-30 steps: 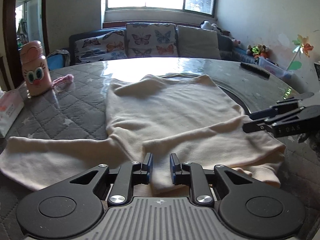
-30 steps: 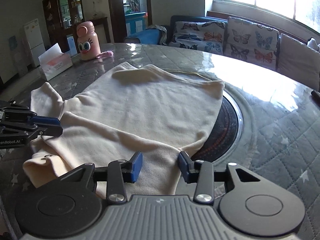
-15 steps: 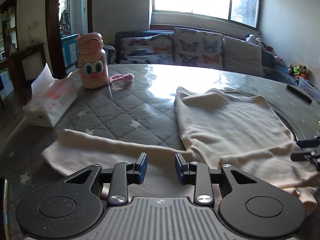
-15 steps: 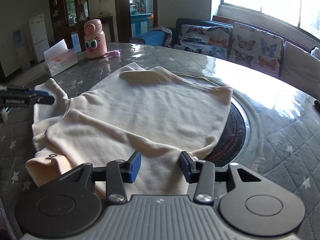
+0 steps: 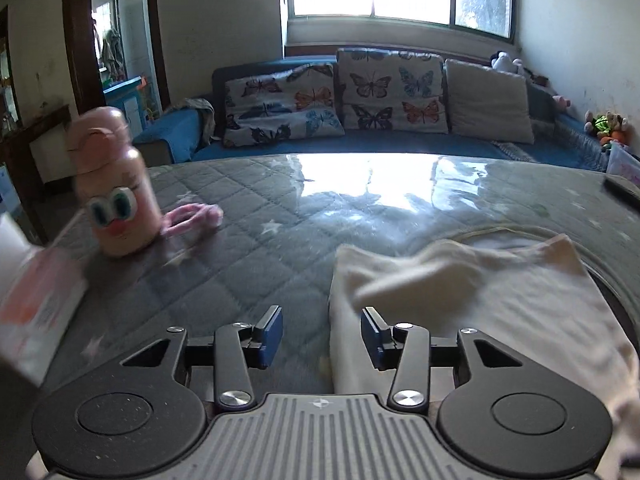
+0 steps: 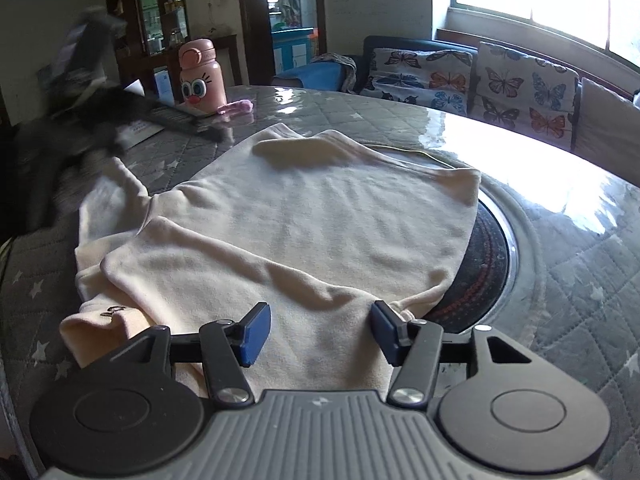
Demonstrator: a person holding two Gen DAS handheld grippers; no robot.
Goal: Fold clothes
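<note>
A cream top (image 6: 304,220) lies on the quilted table (image 6: 580,320), the fold judged barely begun: one sleeve lies across the body just ahead of the right gripper (image 6: 320,336), while the other sleeve (image 6: 108,196) trails off beyond that gripper's left finger, toward the blurred left gripper (image 6: 80,120), and the body itself is not yet folded. The right gripper tilts down over the near edge of the top, its jaws opening, cloth spread below and between the blue pads (image 6: 254,334) but not pinched by them. In the left wrist view the left gripper (image 5: 320,334) also tilts down, jaws opening and holding nothing; bare table shows between the fingers, and the top's edge (image 5: 340,320) runs just inside the right finger, the rest of the garment spreading away past it. Beyond the left finger stand a pink bottle (image 5: 114,184) and a tissue box (image 5: 36,304), both blurred. Left to do, by this view: the loose sleeve, then the body
</note>
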